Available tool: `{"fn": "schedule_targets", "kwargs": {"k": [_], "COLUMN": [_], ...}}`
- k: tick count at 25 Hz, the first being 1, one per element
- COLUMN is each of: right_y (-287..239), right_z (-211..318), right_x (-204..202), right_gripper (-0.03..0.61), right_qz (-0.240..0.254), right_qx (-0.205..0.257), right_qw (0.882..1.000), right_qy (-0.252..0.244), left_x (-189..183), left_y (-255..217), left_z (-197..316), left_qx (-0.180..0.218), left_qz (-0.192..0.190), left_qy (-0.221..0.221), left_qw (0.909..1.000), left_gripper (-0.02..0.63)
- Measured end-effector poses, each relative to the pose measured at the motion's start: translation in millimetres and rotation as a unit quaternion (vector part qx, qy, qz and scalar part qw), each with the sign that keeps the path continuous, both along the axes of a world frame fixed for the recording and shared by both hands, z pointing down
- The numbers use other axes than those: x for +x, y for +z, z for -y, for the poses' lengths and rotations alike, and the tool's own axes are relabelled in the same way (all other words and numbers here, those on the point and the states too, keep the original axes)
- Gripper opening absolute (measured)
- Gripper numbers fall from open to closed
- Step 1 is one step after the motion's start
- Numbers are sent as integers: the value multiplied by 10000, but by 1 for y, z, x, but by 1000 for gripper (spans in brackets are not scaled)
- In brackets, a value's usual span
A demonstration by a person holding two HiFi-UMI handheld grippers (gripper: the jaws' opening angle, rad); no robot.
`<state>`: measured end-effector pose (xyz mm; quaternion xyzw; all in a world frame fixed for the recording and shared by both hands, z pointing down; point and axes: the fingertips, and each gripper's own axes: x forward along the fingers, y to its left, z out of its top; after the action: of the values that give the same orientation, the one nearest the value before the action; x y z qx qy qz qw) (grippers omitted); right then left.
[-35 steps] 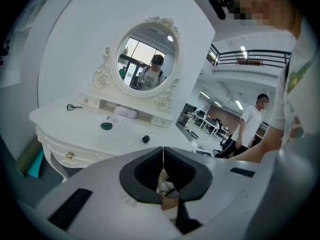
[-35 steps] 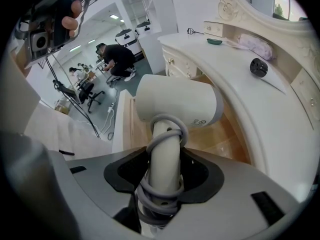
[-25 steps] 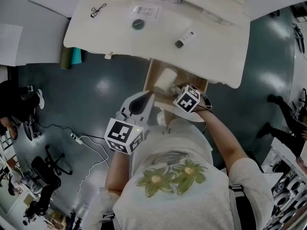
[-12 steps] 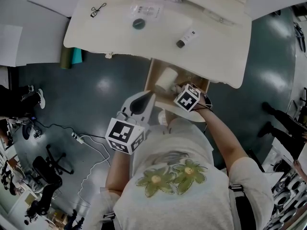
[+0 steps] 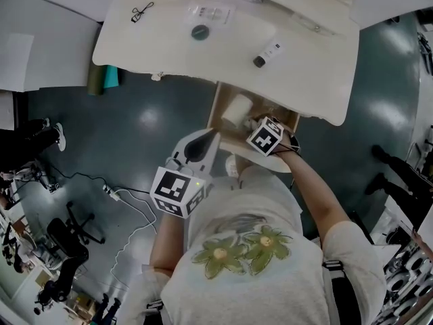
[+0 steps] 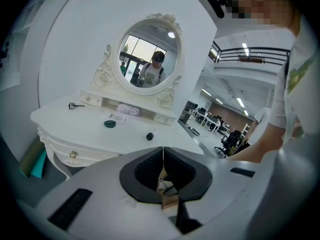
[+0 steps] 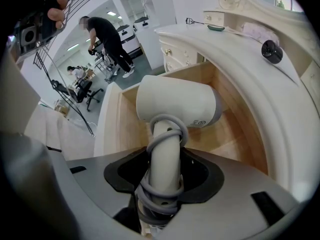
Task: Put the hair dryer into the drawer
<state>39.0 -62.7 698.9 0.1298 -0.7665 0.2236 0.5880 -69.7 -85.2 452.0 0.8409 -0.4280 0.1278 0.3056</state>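
Two grippers checked: your right gripper point(image 7: 162, 181) clamps the hair dryer point(image 7: 180, 104) handle over the open drawer point(image 7: 120, 129); your left gripper point(image 6: 163, 156) is closed, empty.

The bystander point(image 5: 32, 135) at left has moved farther off.

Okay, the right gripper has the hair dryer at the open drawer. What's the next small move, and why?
Probably lower the right gripper a little until the hair dryer rests on the floor of the drawer, before any release. Its jaws are clamped on the cord-wrapped handle and the dryer's body already sits between the drawer's walls, but I can't tell whether it touches the wood.
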Motion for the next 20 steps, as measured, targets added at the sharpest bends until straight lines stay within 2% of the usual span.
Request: {"fn": "schedule_targets", "kwargs": {"k": [20], "right_y": [28], "right_z": [3], "right_x": [-3], "right_gripper": [204], "right_qz": [-67], "right_qx": [82], "right_qw": [9999], "right_qy": [1], "left_x": [-9], "left_y": [7], "left_z": [-5], "left_qx": [-95], "left_qz": [61], "left_qy": [-38], "left_qw": [9999], "left_gripper": [12]}}
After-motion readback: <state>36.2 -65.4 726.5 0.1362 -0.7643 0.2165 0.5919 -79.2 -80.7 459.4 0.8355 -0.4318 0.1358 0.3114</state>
